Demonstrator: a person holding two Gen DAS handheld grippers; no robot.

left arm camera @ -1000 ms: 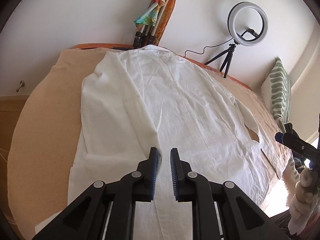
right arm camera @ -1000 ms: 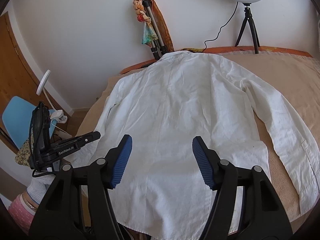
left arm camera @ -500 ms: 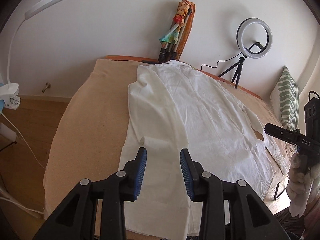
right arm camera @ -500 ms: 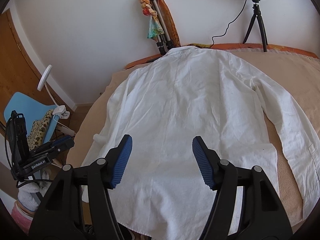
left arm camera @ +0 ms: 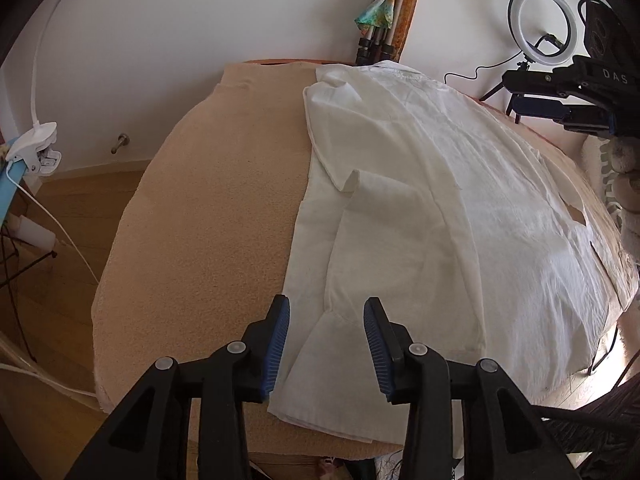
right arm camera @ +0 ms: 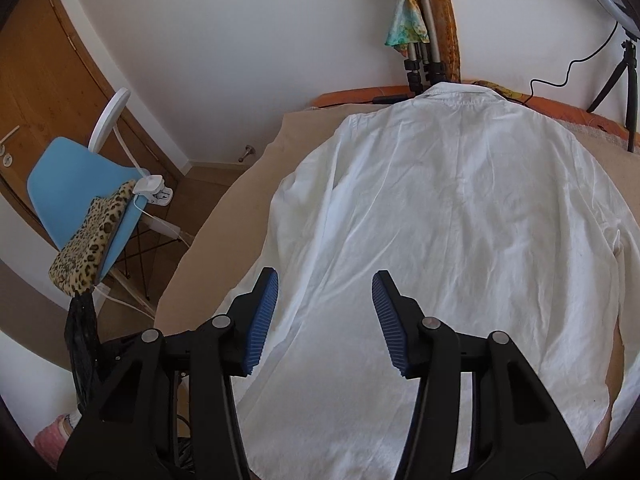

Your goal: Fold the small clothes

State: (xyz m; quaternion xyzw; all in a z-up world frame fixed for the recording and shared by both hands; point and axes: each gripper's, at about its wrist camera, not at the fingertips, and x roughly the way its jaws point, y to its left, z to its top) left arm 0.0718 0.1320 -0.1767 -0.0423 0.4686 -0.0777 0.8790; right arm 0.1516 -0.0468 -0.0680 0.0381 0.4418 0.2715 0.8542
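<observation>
White walls enclose a small room with pale wood flooring, and most of the space is filled by a bed [left arm camera: 208, 240] covered in a nubbly, peach-tan terry fabric. One white shirt [right arm camera: 460, 220] of thin, creased woven cloth is spread flat on the bed, back upward, its collar toward twelve o'clock near the far wall. In the left wrist view the shirt [left arm camera: 460, 200] has one sleeve [left arm camera: 380, 240] folded in over the body, forming a long soft panel with a small upturned corner. The left gripper [left arm camera: 326, 338] is angled steeply down above the near hem, at six o'clock of that view; its two black arms end in ribbed blue pads, which have just been opening and stand apart with only the cloth beneath them, nothing pinched. The right gripper [right arm camera: 325, 318] is likewise pitched downward over the lower body of the shirt; its jaws have just been closing a little yet are set well apart, released, with no fabric between the pads. In the left wrist view the right gripper [left arm camera: 552, 96] is seen from outside at two o'clock, held in a gloved hand [left arm camera: 618, 176]. One ring light [left arm camera: 542, 20] on a small black tripod stands at one o'clock, and one bundle of tripod legs [left arm camera: 376, 36] wrapped in a coloured scarf leans at twelve. One blue chair [right arm camera: 76, 204] with a leopard-print cushion [right arm camera: 90, 240] is seen at nine o'clock of the right wrist view.
</observation>
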